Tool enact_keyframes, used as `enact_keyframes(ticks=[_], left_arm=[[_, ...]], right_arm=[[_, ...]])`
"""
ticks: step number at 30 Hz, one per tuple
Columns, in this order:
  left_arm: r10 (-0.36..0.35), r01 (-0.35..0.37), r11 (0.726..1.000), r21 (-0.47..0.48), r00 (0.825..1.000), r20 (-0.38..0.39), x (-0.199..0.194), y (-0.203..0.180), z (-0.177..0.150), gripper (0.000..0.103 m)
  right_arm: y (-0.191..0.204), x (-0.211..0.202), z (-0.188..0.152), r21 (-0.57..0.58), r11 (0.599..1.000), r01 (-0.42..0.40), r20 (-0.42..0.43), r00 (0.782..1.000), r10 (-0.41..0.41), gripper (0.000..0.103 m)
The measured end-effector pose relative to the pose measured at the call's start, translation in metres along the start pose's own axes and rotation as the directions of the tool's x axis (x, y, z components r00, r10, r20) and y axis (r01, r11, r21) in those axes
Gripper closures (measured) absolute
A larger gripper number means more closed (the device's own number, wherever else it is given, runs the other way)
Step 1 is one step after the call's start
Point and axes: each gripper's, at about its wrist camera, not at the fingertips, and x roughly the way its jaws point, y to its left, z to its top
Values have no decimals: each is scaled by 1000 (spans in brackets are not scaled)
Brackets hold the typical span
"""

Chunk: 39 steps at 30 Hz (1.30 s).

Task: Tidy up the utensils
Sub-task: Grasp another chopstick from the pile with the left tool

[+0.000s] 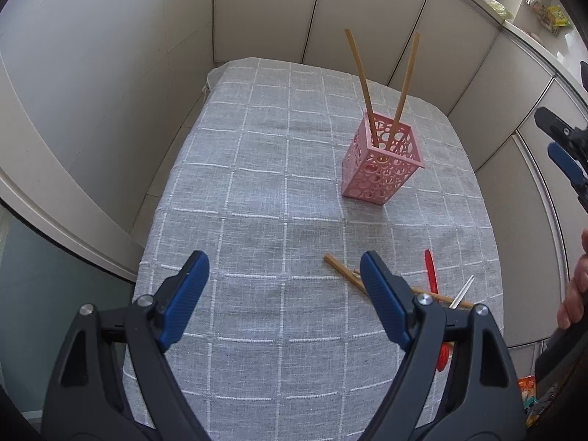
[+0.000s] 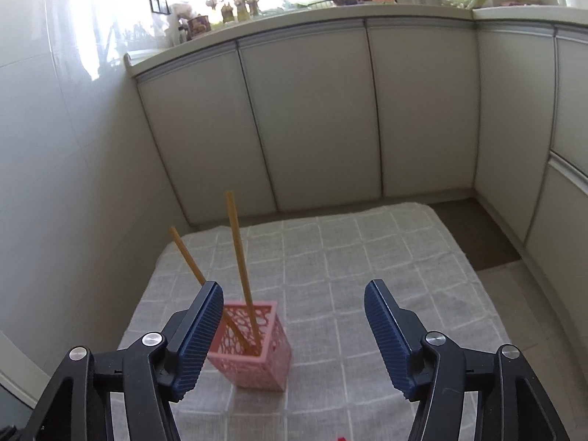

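Note:
A pink perforated holder [image 1: 380, 165] stands on the grey checked tablecloth [image 1: 257, 202] with two wooden chopsticks [image 1: 404, 84] leaning upright in it. It also shows in the right wrist view [image 2: 253, 345]. My left gripper [image 1: 284, 286] is open and empty above the near cloth. To its right lie a wooden chopstick [image 1: 341, 270], a red utensil [image 1: 431, 270] and a white utensil [image 1: 463, 292], partly hidden behind the finger. My right gripper [image 2: 294, 319] is open and empty, just above and to the right of the holder.
White cabinet doors [image 2: 312, 117] surround the table on the far and right sides. A white wall [image 1: 92, 92] runs along the left. A cluttered countertop [image 2: 294, 3] sits above the cabinets. Colourful packets [image 1: 529, 393] lie on the floor at right.

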Motion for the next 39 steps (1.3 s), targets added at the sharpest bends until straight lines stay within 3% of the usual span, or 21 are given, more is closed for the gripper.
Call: enact_keyframes(ticks=[7, 11, 15, 19, 23, 28, 33, 39], left_arm=[[63, -61, 997, 38, 997, -42, 13, -5, -10, 19], [29, -28, 1000, 11, 993, -117, 26, -5, -16, 19], [-1, 1, 1000, 1, 986, -168, 38, -12, -21, 19], [-27, 18, 999, -41, 974, -224, 56, -16, -24, 19], [-45, 24, 997, -76, 961, -273, 77, -25, -27, 34], [-59, 36, 994, -99, 969, -240, 92, -43, -26, 43], [-37, 1, 990, -144, 969, -245, 111, -48, -24, 64], [-51, 13, 987, -163, 972, -229, 124, -52, -18, 67]], right_arm=[[-12, -23, -29, 4, 1000, 15, -120, 993, -14, 21], [-17, -21, -52, -5, 1000, 0, -217, 976, -1, 20], [-24, -4, -72, -9, 1000, 6, -387, 922, -9, 20], [-32, 8, -93, -44, 998, 42, -473, 879, -58, 20], [-43, 15, -105, -68, 995, 77, -508, 856, -101, 20], [-52, 25, -115, -76, 993, 96, -555, 823, -122, 20], [-56, 26, -117, -103, 989, 107, -556, 818, -146, 20], [-64, 24, -117, -81, 990, 118, -559, 817, -143, 20]])
